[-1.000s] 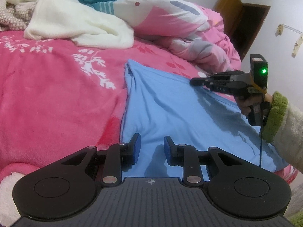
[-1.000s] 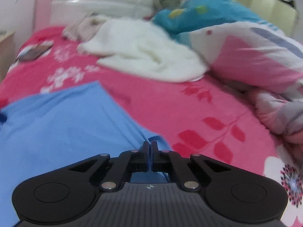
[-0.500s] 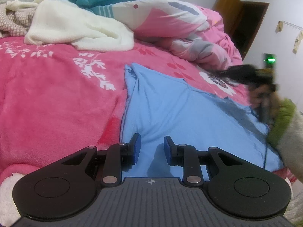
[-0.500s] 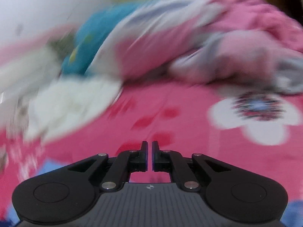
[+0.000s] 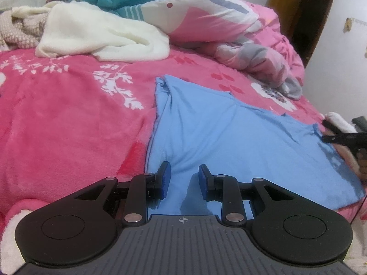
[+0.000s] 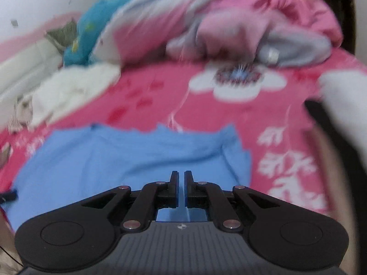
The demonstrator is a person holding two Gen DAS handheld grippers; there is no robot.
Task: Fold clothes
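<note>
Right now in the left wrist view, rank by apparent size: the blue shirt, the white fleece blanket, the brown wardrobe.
1. blue shirt, though nearness to the camera inflates it
2. white fleece blanket
3. brown wardrobe, farthest and partly hidden behind the bedding, so its true size is unsure

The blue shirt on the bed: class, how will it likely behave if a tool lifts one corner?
The blue shirt lies flat with soft creases, so it probably droops limply rather than holding shape. It looks thin, so likely light. The fuzzy pink blanket beneath may drag on it slightly.
</note>
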